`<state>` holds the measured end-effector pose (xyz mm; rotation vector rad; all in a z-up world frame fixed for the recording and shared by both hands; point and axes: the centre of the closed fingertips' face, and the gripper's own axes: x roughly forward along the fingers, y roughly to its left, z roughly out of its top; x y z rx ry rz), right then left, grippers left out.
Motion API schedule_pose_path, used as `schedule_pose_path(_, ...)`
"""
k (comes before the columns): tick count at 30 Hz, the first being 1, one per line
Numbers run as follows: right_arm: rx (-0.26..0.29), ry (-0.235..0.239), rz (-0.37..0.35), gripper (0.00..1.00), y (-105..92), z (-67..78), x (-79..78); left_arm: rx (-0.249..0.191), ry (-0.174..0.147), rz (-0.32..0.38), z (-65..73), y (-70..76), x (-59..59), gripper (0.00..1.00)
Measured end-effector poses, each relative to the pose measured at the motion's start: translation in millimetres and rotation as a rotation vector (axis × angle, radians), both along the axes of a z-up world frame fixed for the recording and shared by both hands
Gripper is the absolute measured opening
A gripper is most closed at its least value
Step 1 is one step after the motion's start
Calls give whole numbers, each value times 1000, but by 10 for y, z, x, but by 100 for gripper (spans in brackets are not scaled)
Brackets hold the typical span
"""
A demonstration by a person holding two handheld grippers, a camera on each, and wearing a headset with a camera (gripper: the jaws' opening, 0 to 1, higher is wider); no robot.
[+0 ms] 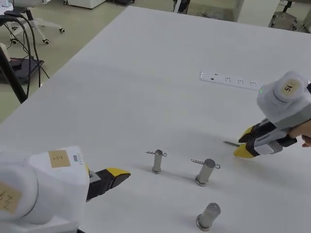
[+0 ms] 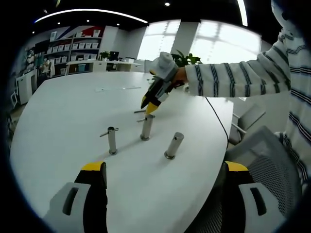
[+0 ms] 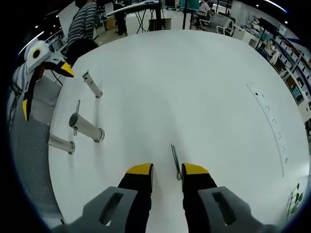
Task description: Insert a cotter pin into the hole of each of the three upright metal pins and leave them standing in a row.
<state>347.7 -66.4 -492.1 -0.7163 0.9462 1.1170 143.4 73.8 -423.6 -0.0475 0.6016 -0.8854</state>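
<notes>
White table (image 1: pixel 146 73) runs back across the room, and a power strip (image 1: pixel 228 79) lies toward its far side. At the right a hand in a striped sleeve (image 2: pixel 228 73) holds the right gripper (image 1: pixel 244 145) tipped downward, with its yellow tips at the tabletop. Its jaws stand slightly apart on either side of the loose cotter pin (image 3: pixel 175 159). That pin lies flat on the table just beside one jaw and is not pinched. The left gripper (image 1: pixel 115 176) hovers low at the near left, roughly level and aimed toward the metal pins, with its jaws spread wide. The left pin (image 1: pixel 157 165) carries the left cotter pin (image 1: pixel 155 153) through its top. The middle pin (image 1: pixel 205 174) carries the middle cotter pin (image 1: pixel 201 162) the same way. The nearest pin (image 1: pixel 209 216) stands bare-topped.
</notes>
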Motion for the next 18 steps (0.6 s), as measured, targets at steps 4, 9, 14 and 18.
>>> schedule_pose_path(4,-14,2,-12,12,-22,-52,36,2,2,4,-6,16,1,98)
schedule_pose_path(9,-18,-9,-9,8,-30,-44,40,3,6,5,-17,20,-7,97)
schedule_pose_path(14,-20,-16,16,7,-23,-41,9,10,11,1,-44,11,-19,97)
schedule_pose_path(18,-27,-22,48,3,-9,-42,-28,11,10,-4,-42,-8,-29,97)
